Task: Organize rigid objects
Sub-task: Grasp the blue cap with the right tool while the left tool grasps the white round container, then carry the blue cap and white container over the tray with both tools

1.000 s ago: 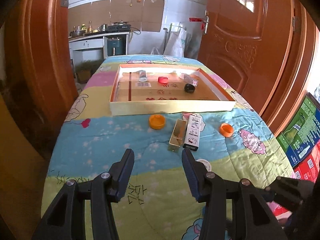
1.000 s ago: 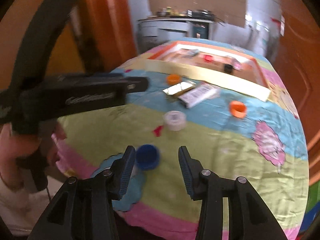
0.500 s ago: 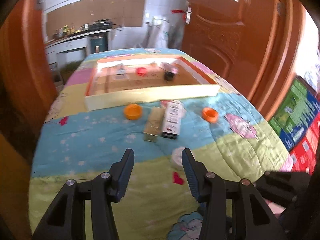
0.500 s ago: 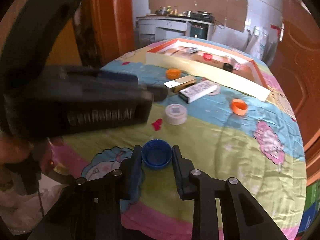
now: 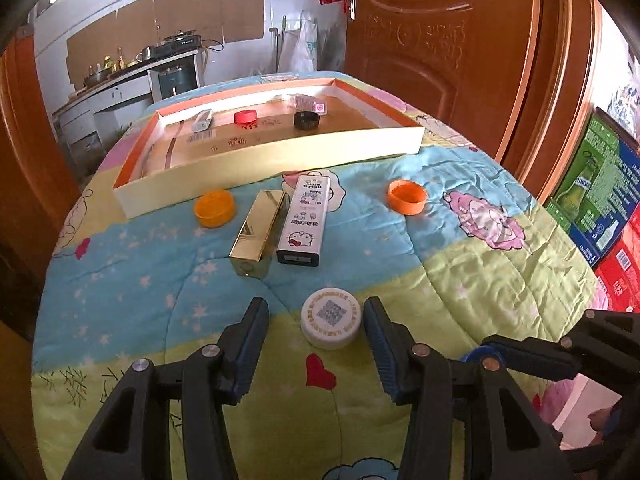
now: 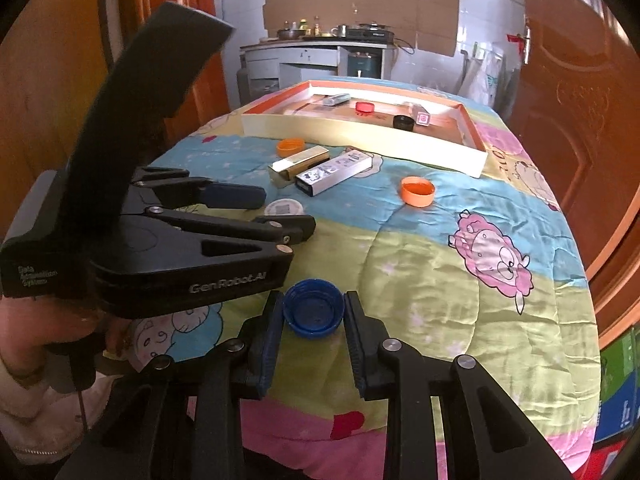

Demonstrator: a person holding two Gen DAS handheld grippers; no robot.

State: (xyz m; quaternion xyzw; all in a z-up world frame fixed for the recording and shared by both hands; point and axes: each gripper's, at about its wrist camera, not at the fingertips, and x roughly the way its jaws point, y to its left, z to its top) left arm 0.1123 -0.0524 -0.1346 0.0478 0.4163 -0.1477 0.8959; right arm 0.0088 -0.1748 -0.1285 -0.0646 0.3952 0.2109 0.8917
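Right tool (image 6: 313, 317) clamped on round blue plastic cap (image 6: 313, 314) at lower centre, ready to lift; left tool (image 5: 313, 334) apart, straddling white round QR-printed lid (image 5: 331, 323); shallow cardboard tray (image 5: 256, 160) in upper frame probably the destination.

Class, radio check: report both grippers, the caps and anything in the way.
Right gripper shut on blue cap. Left gripper open, straddling white cap. Tray ahead; gold box and white box lie between.
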